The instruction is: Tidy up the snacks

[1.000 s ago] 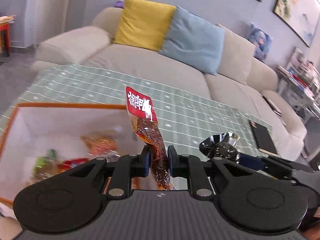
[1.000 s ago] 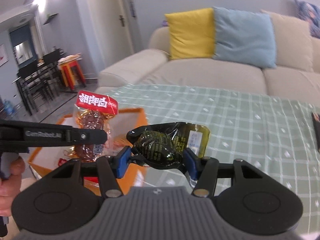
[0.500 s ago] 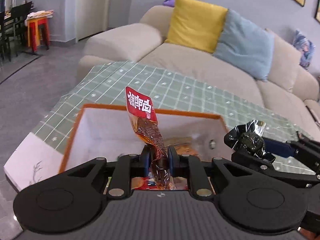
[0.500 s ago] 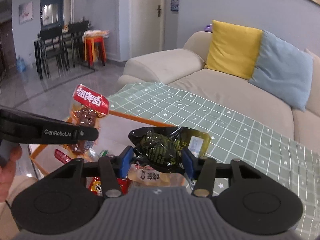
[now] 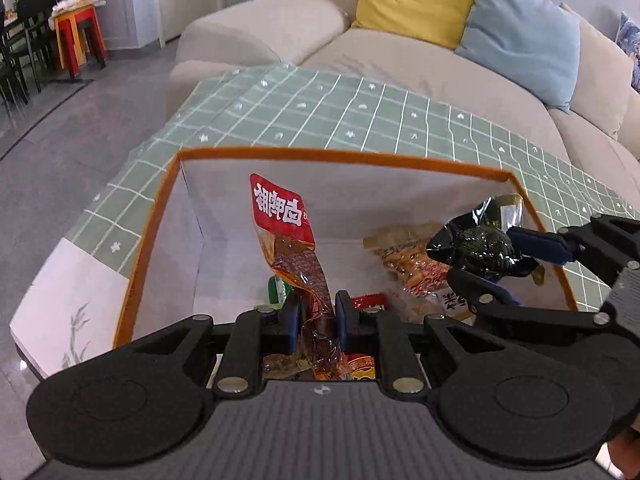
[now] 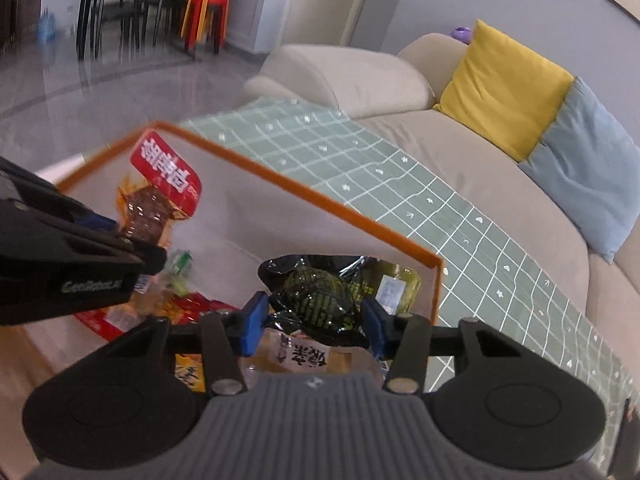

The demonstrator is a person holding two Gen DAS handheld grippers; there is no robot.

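A white box with an orange rim (image 5: 344,157) stands on the green checked tablecloth and holds several snack packets. My left gripper (image 5: 316,312) is shut on a clear brown snack packet with a red top (image 5: 282,212), which stands upright over the box's inside. My right gripper (image 6: 316,312) hangs over the box's right part, its blue pads pressed on a dark, shiny green-black packet (image 6: 316,296). In the left wrist view the right gripper (image 5: 504,264) reaches in from the right with the dark packet (image 5: 480,244). The right wrist view shows the left gripper (image 6: 132,236) and its red-topped packet (image 6: 168,168) at the left.
Loose packets (image 5: 412,260) lie on the box floor. Behind the table is a beige sofa (image 5: 420,64) with a yellow cushion (image 5: 416,0) and a blue cushion (image 5: 520,28). Dark chairs and an orange-red stool (image 6: 204,12) stand on the grey floor far left.
Both grippers have carried their packets left across the table and down, from beside the box to over its open top. Both grips have held.
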